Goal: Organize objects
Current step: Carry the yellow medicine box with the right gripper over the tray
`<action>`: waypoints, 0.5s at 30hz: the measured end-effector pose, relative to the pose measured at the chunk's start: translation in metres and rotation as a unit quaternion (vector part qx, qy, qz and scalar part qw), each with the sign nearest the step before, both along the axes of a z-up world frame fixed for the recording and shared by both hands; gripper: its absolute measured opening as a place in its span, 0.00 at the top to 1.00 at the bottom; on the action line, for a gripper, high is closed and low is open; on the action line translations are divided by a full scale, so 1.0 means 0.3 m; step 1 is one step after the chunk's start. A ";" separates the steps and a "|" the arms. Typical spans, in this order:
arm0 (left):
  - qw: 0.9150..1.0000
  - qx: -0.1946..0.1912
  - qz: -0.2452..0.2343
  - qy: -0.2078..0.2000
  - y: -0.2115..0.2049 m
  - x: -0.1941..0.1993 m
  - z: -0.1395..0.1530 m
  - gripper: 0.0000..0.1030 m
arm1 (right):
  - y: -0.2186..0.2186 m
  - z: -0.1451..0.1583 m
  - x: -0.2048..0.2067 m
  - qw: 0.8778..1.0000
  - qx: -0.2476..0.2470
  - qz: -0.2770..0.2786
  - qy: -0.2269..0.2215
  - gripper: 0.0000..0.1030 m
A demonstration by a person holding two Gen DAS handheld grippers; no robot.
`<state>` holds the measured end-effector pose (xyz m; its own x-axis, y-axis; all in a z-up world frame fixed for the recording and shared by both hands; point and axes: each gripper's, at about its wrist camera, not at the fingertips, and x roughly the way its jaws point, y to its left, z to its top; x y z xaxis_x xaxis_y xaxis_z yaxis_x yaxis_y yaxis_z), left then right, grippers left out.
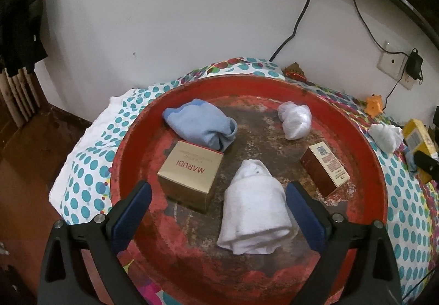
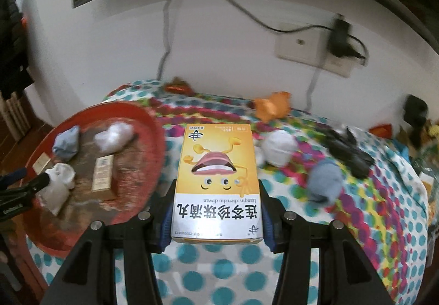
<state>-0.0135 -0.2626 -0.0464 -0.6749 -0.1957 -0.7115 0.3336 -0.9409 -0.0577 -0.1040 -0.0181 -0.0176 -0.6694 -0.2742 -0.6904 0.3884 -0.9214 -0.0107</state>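
Left tongs spread wide over the red tray, gripping nothing, with a rolled white towel lying between the two blue pads, not touching either. On the tray: gold box just left of the towel, blue cloth touching the box's far edge, crumpled white plastic bag at the far right, brown box near the right rim. Right tongs clamped on a yellow medicine box, pads pressed against both long sides, held above the dotted bedspread just right of the tray. Loose on the bedspread beyond: white bundle, grey-blue cloth, black glove, orange toy
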 end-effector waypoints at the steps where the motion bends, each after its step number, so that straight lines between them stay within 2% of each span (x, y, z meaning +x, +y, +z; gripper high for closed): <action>1: 1.000 0.000 0.001 0.000 -0.002 0.001 0.000 0.05 | -0.022 -0.003 -0.002 1.000 0.001 0.010 -0.002 0.50; 8: 1.000 0.002 0.005 -0.002 -0.017 -0.002 -0.004 0.04 | -0.236 -0.019 0.036 0.998 0.009 0.063 -0.014 0.50; 15: 1.000 0.004 0.009 -0.002 -0.021 -0.004 -0.008 0.03 | -0.346 -0.032 0.005 0.993 0.023 0.112 -0.030 0.50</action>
<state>-0.0148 -0.2690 -0.0488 -0.6684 -0.2018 -0.7159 0.3508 -0.9342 -0.0642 -0.1025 -0.1220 -0.0273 -0.5527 -0.3797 -0.7419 0.5854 -0.8105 -0.0213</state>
